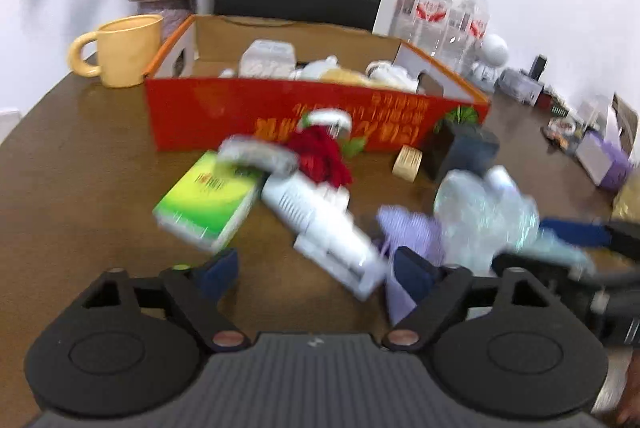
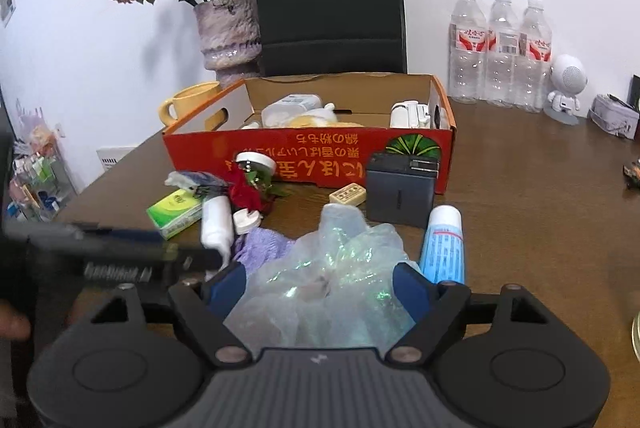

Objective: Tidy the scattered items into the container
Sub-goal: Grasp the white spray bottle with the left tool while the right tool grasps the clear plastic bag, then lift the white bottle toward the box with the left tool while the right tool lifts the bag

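While the right gripper (image 2: 320, 292) stands wide at lower centre with a crumpled clear iridescent plastic bag (image 2: 332, 268) between its blue pads, whether they press it I cannot tell. Its left counterpart, the left gripper (image 1: 312, 272), gapes around the end of a white plastic tube (image 1: 320, 224), not touching. Behind sits the red-fronted cardboard box (image 2: 404, 164).

Brown wooden table (image 2: 520, 220), red cardboard box (image 2: 312, 156), mug (image 2: 188, 102), bottles (image 2: 500, 48)
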`<state>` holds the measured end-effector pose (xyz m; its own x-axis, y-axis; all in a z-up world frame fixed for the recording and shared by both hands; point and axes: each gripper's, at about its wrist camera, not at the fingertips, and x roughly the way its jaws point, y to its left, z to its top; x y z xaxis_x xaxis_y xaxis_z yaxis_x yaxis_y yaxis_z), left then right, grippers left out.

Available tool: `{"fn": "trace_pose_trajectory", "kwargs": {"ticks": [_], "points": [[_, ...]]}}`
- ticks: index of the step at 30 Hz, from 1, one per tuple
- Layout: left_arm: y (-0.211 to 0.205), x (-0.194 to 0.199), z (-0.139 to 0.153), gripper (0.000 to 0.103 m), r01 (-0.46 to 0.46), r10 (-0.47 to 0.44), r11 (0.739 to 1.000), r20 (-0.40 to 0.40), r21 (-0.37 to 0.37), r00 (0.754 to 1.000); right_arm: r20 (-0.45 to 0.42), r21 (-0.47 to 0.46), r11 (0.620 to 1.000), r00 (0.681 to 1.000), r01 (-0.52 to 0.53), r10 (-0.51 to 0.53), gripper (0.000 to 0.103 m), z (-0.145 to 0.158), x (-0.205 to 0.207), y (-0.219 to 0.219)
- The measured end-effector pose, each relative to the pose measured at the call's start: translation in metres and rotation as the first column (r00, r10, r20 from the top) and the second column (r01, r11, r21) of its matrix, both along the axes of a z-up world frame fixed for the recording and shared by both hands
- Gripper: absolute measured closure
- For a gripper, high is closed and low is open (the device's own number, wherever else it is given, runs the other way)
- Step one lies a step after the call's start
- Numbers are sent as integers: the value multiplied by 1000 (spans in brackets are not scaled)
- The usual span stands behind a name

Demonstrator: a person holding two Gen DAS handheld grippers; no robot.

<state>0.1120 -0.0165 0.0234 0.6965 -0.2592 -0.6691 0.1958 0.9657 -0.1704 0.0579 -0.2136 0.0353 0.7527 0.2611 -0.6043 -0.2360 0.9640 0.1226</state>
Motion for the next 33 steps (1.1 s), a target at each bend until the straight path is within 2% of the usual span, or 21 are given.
{"fn": "trace_pose_trajectory", "kwargs": {"ticks": [2, 4, 8, 10, 16, 18, 19, 22, 24, 25, 26, 29, 33], "points": [[-6, 16, 0, 41, 8, -8, 1000, -18, 12, 1000, 2, 15, 1000, 1000, -9, 9, 23, -4, 5, 0], [-10, 26, -3, 51, 15, -14, 999, -21, 33, 1000, 10, 45, 999, 1000, -13, 13, 23, -9, 9, -1], [-13, 26, -7, 62, 24, -24, 996, 0, 81, 1000, 18, 44, 999, 1000, -20, 19, 30, -14, 12, 0], [-11, 23, -7, 66, 31, -31, 996, 1, 82, 1000, 23, 28, 1000, 1000, -13, 12, 31, -15, 11, 0], [-5, -9, 0, 67, 64, -64, 995, -8, 74, 998, 24, 57, 998, 1000, -2, 1, 36, -9, 0, -7], [-2, -26, 3, 67, 89, -89, 993, -2, 80, 996, 12, 41, 999, 1000, -13, 12, 30, -2, -8, -8], [0, -34, 4, 67, 100, -100, 992, -7, 80, 995, 0, 27, 999, 1000, -28, 28, 23, 1, -12, -7], [3, -49, 2, 67, 119, -118, 989, -15, 85, 993, -25, 6, 999, 998, -53, 53, 23, -4, -17, 0], [5, -54, 3, 67, 117, -116, 990, -13, 83, 993, -50, 5, 999, 998, -41, 42, 44, -9, -16, 5], [6, -56, 3, 67, 115, -115, 990, -12, 81, 993, -58, 3, 999, 998, -32, 32, 67, -12, -15, 6], [8, -57, 4, 67, 111, -110, 991, -10, 74, 994, -65, 1, 1000, 998, -22, 22, 79, -14, -14, 7], [14, -63, 8, 67, 97, -97, 994, 8, 50, 995, -30, 34, 999, 1000, -2, 3, 88, -8, -25, 6], [26, -66, 12, 67, 71, -71, 998, 14, -1, 997, 49, 88, 996, 999, 4, -9, 91, 10, -45, 3]]}}
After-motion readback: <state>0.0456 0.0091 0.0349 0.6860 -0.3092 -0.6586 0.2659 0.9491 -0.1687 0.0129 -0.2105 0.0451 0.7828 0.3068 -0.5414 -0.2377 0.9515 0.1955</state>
